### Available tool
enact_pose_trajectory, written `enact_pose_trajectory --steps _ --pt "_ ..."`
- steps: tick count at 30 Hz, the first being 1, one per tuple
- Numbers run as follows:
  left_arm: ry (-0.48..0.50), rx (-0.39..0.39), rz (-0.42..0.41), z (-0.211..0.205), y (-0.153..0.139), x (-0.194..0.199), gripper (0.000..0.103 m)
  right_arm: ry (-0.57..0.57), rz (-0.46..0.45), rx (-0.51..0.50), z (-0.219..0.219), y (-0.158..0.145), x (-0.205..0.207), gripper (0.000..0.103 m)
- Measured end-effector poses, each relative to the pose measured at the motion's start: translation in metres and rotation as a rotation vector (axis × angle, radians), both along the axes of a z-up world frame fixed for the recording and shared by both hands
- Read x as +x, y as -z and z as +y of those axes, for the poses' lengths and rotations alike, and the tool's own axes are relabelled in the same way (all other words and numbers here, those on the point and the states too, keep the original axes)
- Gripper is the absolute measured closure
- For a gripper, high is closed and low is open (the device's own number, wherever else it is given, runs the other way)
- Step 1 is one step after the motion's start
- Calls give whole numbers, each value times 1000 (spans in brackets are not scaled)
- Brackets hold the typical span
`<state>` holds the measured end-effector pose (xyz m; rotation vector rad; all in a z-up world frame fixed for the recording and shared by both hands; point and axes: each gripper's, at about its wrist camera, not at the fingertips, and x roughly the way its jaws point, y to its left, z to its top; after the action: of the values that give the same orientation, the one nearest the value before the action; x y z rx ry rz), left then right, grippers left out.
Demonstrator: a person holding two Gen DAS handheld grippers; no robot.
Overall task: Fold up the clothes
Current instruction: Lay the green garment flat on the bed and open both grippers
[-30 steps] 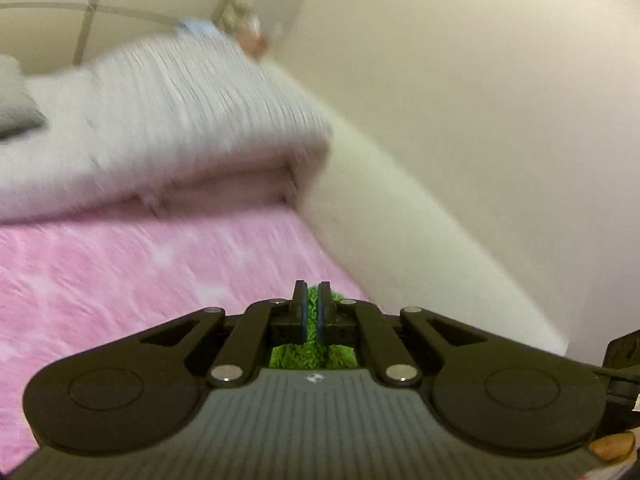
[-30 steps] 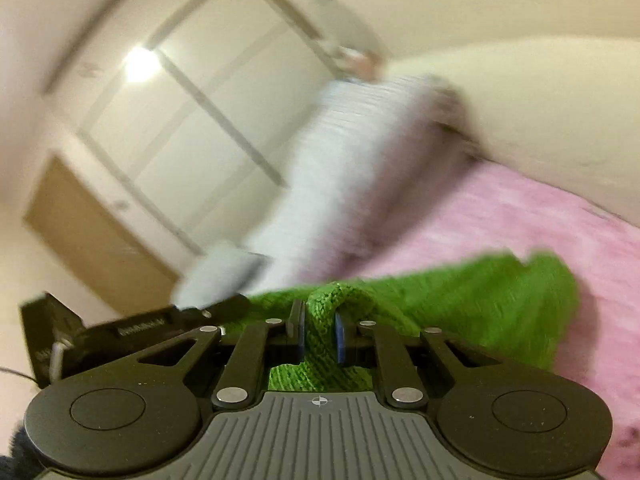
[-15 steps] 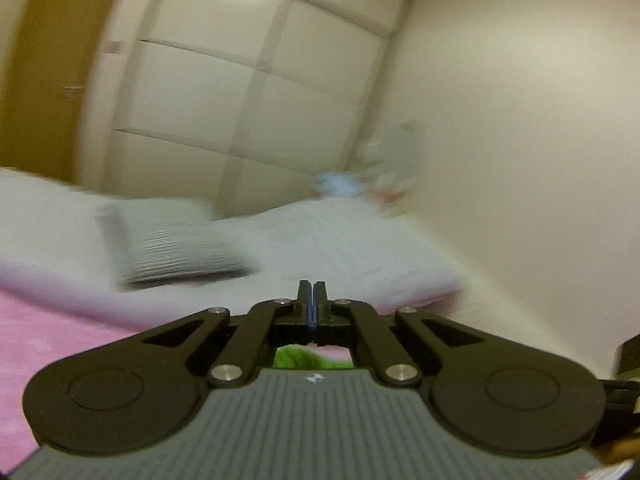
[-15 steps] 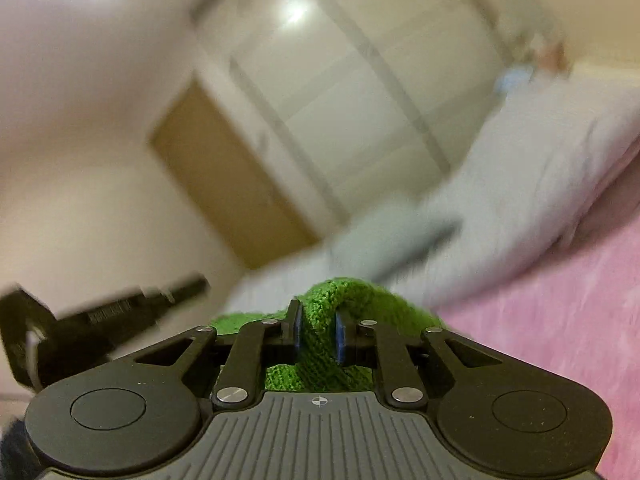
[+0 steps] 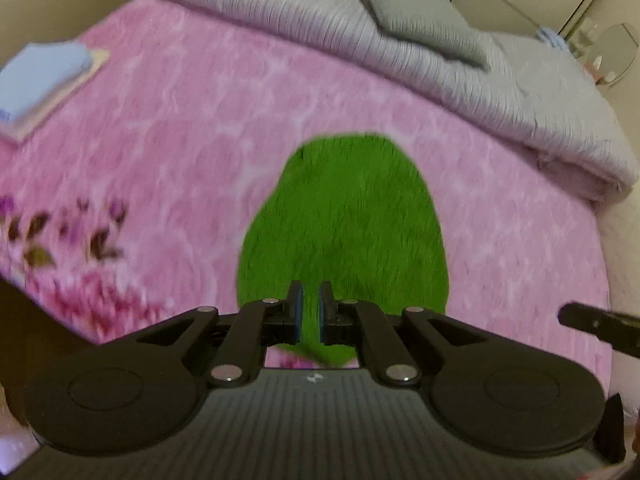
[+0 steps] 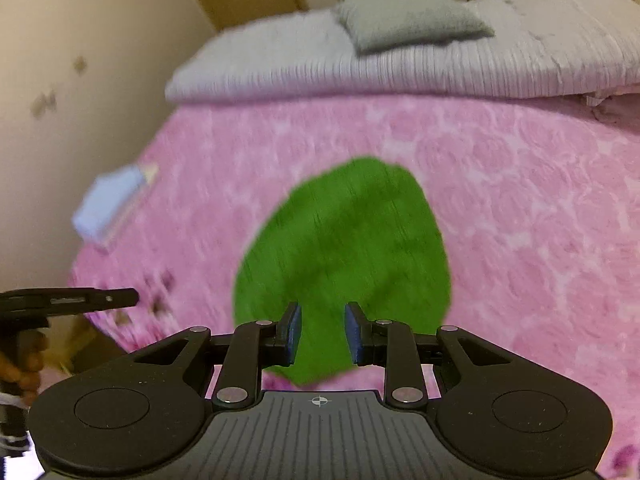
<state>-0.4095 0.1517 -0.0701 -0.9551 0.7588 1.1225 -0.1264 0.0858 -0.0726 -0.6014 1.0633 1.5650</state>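
Observation:
A green knitted garment (image 5: 344,216) lies in a rounded heap on the pink bedspread (image 5: 180,140). My left gripper (image 5: 310,312) hangs over its near edge. Its jaws are just parting, and a narrow gap shows green cloth below rather than a pinched fold. In the right wrist view the same green garment (image 6: 344,248) lies under my right gripper (image 6: 322,332). Those jaws are opening, with a wide gap and no cloth pressed between the pads. Both grippers point steeply down at the bed.
A rolled grey quilt (image 5: 320,20) with a grey pillow (image 5: 420,20) lies across the far end of the bed. A folded pale blue stack (image 5: 40,72) sits near the left bed edge. A beige wall (image 6: 80,80) borders that side. A hand (image 6: 20,364) holds the other tool at left.
Both grippers have swung from facing the wardrobe and wall to pointing down at the bed. The green garment, earlier pinched in both, now lies on the bedspread, and both pairs of jaws have parted.

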Motion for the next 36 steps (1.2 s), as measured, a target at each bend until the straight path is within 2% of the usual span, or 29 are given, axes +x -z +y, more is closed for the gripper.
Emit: enact_pose_trajectory --steps 4,8,14,21,29,36 --pt "45 -23 14 -25 10 20 98 -44 -45 -52 -25 19 -16 75" --pt "123 -1 61 -55 7 48 88 -43 -47 -81 -55 25 -7 75" --pt "178 18 98 -99 7 75 87 9 -39 -126 -96 28 11 75" --pt "172 36 135 -128 2 75 87 -9 -26 -122 -126 21 12 75" --pt "127 74 146 -147 -13 62 86 -45 -24 -85 -137 16 5 75" --pt "110 57 168 -153 -10 53 86 -58 -15 -88 -138 19 -2 75"
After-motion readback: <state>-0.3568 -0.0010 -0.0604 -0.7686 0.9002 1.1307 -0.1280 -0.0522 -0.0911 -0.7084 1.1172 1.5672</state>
